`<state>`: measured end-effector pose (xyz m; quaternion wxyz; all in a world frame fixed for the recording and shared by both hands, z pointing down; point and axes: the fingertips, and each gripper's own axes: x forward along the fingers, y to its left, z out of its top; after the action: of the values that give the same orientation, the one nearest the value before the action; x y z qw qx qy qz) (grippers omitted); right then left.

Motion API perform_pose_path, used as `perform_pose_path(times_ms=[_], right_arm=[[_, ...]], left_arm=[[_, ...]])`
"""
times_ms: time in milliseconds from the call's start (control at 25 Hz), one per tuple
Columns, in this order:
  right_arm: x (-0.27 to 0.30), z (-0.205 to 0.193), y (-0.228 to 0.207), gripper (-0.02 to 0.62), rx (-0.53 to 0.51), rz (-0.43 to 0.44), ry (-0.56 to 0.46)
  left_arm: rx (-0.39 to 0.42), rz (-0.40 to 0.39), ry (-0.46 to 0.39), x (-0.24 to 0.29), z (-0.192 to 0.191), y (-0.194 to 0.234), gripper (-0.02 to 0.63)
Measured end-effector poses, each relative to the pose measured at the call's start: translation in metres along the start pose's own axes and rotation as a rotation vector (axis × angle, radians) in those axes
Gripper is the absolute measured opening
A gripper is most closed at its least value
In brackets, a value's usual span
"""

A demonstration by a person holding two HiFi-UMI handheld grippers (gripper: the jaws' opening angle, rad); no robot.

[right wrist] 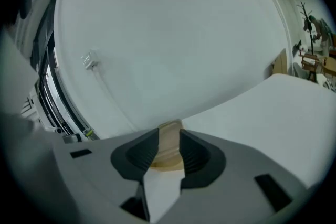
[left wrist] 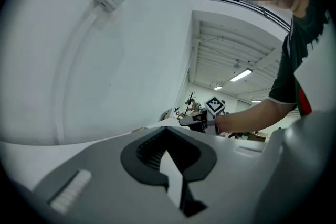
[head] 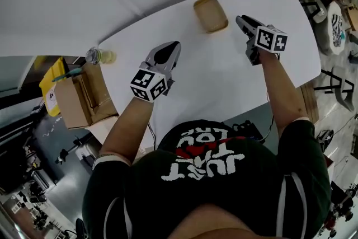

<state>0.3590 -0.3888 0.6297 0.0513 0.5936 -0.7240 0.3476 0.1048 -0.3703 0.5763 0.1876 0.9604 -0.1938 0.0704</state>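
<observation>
Your left gripper [head: 172, 48], mid-frame in the head view, is clenched on nothing. Its own view shows the ribbed dark pads [left wrist: 149, 149] meeting at the tip, w/ only bare white table [head: 224, 81] below.

Your right gripper [head: 241, 19], upper right of centre, is released, jaws standing apart. Its own view shows a tan tray [right wrist: 168, 162] through the gap, framed but not grasped. The head view settles it: the tan tray [head: 211, 14] lies flat near the table's far edge, upper centre of frame, just left of the right tips, w/ a strip of table between. It's a rounded rectangle, matte, wood-like, w/ a raised rim.

Only the left gripper view catches the right gripper [left wrist: 191, 120] side-on, right of centre, w/ its square-marker cube [left wrist: 214, 106] on top.

Only the head view shows the cardboard box [head: 84, 101] at the left edge, off the table, & a small clear jar [head: 94, 55] by the table's left end.
</observation>
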Motion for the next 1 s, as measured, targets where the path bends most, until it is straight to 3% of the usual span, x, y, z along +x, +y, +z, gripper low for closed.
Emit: perform_pose_path(times_ms=[440, 880, 1000], right_arm=[[0.073, -0.024, -0.045, 0.126, 0.29, 0.094, 0.049], [0.097, -0.038, -0.047, 0.123, 0.331, 0.119, 0.095], [0.097, -0.035, -0.048, 0.091, 0.328, 0.117, 0.08]], left_arm=[[-0.053, -0.027, 0.028, 0.041, -0.033, 0.008, 0.006], [-0.066, -0.029, 0.054, 0.043, -0.048, 0.012, 0.006], [-0.071, -0.025, 0.052, 0.041, -0.049, 0.014, 0.006]])
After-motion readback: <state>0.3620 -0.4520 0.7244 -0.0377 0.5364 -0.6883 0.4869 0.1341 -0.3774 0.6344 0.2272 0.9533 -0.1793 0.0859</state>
